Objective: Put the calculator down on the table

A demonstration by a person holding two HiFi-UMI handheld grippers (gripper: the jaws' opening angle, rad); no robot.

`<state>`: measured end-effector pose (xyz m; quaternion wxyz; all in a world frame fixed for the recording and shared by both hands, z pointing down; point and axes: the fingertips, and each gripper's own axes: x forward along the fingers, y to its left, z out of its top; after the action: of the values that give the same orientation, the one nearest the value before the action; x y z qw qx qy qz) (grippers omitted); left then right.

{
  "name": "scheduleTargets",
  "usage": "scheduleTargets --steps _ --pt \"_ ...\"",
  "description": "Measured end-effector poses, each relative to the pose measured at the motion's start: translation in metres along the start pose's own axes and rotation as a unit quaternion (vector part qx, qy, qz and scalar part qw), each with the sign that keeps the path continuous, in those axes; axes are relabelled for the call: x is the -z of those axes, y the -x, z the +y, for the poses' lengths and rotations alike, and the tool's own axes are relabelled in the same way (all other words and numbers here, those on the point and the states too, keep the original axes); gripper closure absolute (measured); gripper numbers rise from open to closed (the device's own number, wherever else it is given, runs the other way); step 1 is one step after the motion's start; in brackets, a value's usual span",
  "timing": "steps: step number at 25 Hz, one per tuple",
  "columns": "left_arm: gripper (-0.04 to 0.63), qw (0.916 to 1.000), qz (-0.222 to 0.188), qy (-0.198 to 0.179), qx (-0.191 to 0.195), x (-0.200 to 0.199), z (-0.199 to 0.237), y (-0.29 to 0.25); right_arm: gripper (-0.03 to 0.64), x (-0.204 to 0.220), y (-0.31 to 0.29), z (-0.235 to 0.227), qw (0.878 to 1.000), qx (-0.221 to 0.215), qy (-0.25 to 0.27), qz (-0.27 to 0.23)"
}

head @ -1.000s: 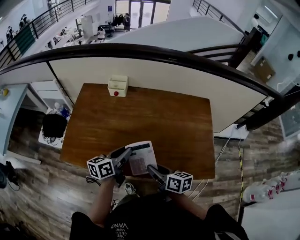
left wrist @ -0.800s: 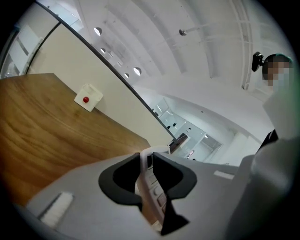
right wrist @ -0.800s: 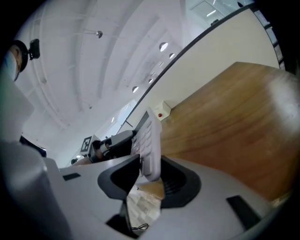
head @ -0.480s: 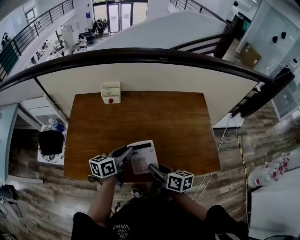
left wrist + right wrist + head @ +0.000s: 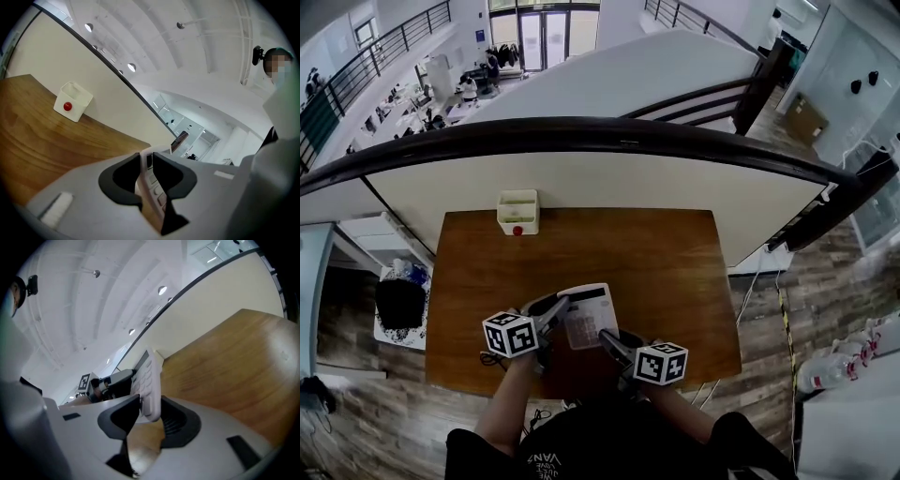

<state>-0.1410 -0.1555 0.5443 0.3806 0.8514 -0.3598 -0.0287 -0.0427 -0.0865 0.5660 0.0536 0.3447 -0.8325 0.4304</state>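
Calculator (image 5: pixel 588 317) over the near half of the worktop (image 5: pixel 666 262), keys up, long axis running away from the person, display end farthest, left tool (image 5: pixel 559 307) clamped on its left edge, right tool (image 5: pixel 606 336) clamped on its near-right corner

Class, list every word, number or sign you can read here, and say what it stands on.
None can be read.
Calculator: key labels too small.
Left cube, right cube: black squares, no letters.
Shirt: white print, blurred and cut off.
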Motion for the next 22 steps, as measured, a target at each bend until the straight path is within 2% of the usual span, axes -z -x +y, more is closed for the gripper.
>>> scheduleTargets --steps 12,22 --pt "0.518 0.9996 -0.021 -0.005 -0.019 -0.049 0.048 -0.075 0.489 -0.072 -0.049 -0.058 0.999 0.018 0.03 0.008" --pt "0.514 0.9991 -0.015 -0.017 -0.037 -0.07 0.088 -0.122 0.488 -0.103 -0.087 -0.1 0.999 0.032 0.031 0.007"
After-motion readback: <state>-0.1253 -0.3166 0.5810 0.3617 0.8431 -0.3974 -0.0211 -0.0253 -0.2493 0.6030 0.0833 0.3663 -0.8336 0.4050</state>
